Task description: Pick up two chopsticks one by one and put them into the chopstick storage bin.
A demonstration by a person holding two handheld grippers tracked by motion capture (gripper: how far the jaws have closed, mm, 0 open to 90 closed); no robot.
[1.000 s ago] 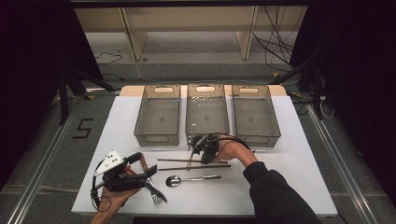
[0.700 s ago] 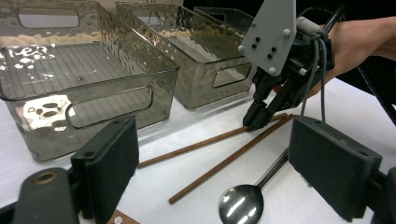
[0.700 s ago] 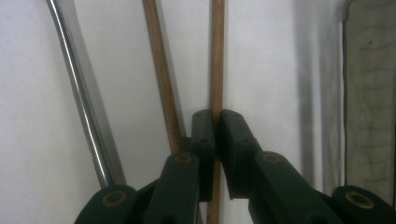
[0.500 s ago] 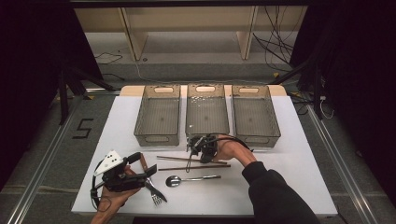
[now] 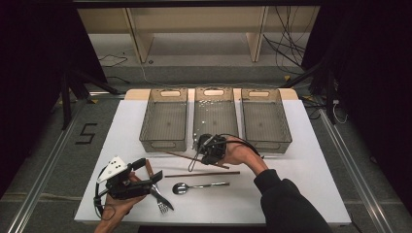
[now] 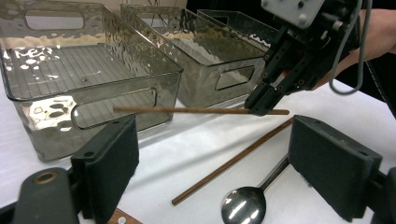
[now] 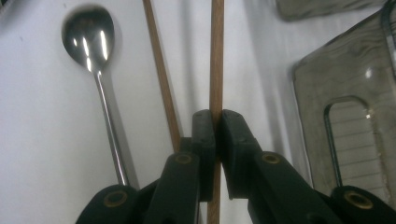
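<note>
1. Right gripper (image 5: 206,151): its two black jaws are closed on a wooden chopstick (image 7: 216,56), pinching it near one end; in the right gripper view the stick runs straight between the pads and on past the tips.
2. Held chopstick (image 6: 187,110): seen from the left gripper view it is lifted clear of the white table (image 5: 291,165), roughly level, its free end reaching in front of the handle wall of the nearest clear bin (image 6: 70,93).
3. Second chopstick (image 5: 201,173): lies flat on the table, just beside the held one and nearer the person.
4. Spoon (image 5: 199,186): lies on the table just below the second chopstick, bowl toward the left gripper.
5. Left gripper (image 5: 145,183): jaws stand wide apart with nothing between the pads; it rests low over the table near a fork (image 5: 163,203).
6. Three clear bins: stand side by side beyond the cutlery, the middle bin (image 5: 215,116) directly behind the right gripper.
</note>
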